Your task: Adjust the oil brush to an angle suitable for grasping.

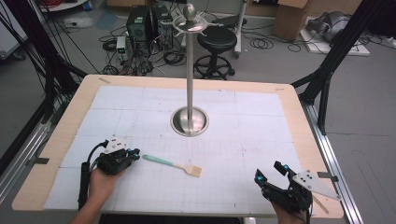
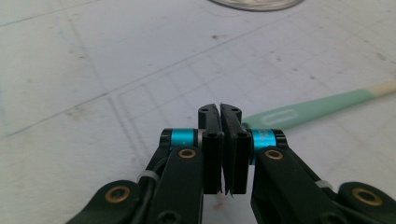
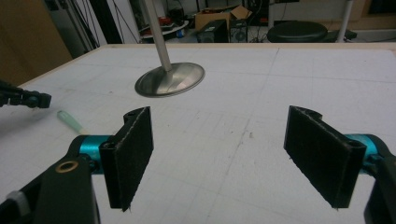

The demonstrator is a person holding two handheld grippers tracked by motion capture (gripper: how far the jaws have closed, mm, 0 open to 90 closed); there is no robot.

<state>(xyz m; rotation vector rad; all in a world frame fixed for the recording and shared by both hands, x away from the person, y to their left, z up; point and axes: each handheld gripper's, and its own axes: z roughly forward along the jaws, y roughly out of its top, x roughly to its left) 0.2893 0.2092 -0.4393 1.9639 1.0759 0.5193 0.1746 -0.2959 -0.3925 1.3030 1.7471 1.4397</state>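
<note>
A utensil with a mint-green handle [image 1: 159,160] and a flat tan head [image 1: 194,171] lies on the white gridded mat, left of centre. My left gripper [image 1: 136,153] rests on the mat just left of the handle's end, jaws shut with nothing between them. In the left gripper view the closed gripper [image 2: 219,111] sits just short of the green handle [image 2: 303,112], which runs off to the right. My right gripper [image 1: 270,172] stands open near the front right of the mat. In the right gripper view its own gripper [image 3: 219,140] has wide-apart pads over bare mat.
A tall metal stand rises from a round base [image 1: 189,120] at the mat's centre, with hooks at its top [image 1: 189,21]. The base also shows in the right gripper view [image 3: 170,80]. The wooden table edge [image 1: 60,140] frames the mat. Stool, computers and cables lie on the floor beyond.
</note>
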